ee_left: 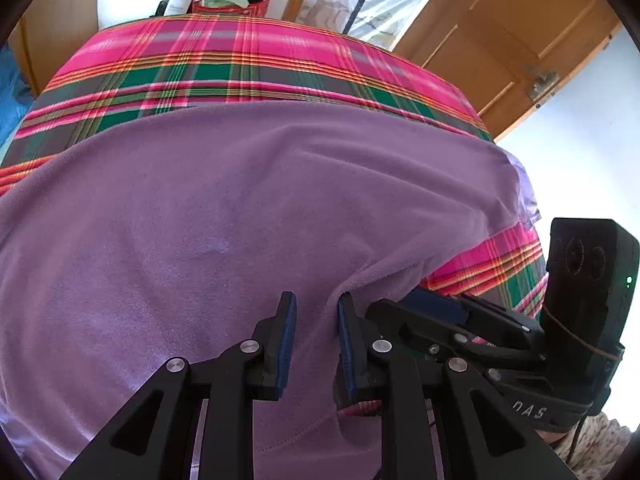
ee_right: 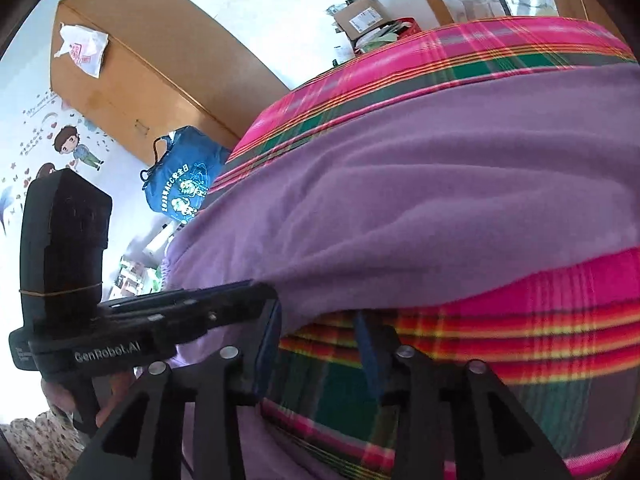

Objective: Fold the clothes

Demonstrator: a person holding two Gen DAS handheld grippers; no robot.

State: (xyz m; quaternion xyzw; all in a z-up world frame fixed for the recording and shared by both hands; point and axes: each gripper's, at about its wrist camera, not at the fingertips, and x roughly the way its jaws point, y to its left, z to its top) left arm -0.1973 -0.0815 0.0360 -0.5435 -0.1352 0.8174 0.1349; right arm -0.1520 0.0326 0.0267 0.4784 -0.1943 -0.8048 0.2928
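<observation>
A purple fleece garment (ee_left: 240,208) lies spread over a pink and green plaid bedcover (ee_left: 200,64). My left gripper (ee_left: 316,300) points down at its near right edge, and purple cloth fills the narrow gap between its blue pads (ee_left: 288,340), so it is shut on a fold. The right gripper (ee_left: 436,300) lies close beside it on the right, low against the garment's edge. In the right wrist view the right gripper (ee_right: 318,314) stands open over bare bedcover (ee_right: 480,340), nothing between its fingers, and the garment's (ee_right: 440,184) edge lies just past the tips. The left gripper (ee_right: 200,308) reaches in from the left.
A wooden door (ee_left: 500,48) stands beyond the bed's right edge. A red bag (ee_left: 240,4) and a cardboard box (ee_right: 360,16) sit past the far end. A blue bag (ee_right: 180,176) and a wooden wardrobe (ee_right: 132,72) are on the left. A person's hand (ee_right: 116,396) holds the left gripper.
</observation>
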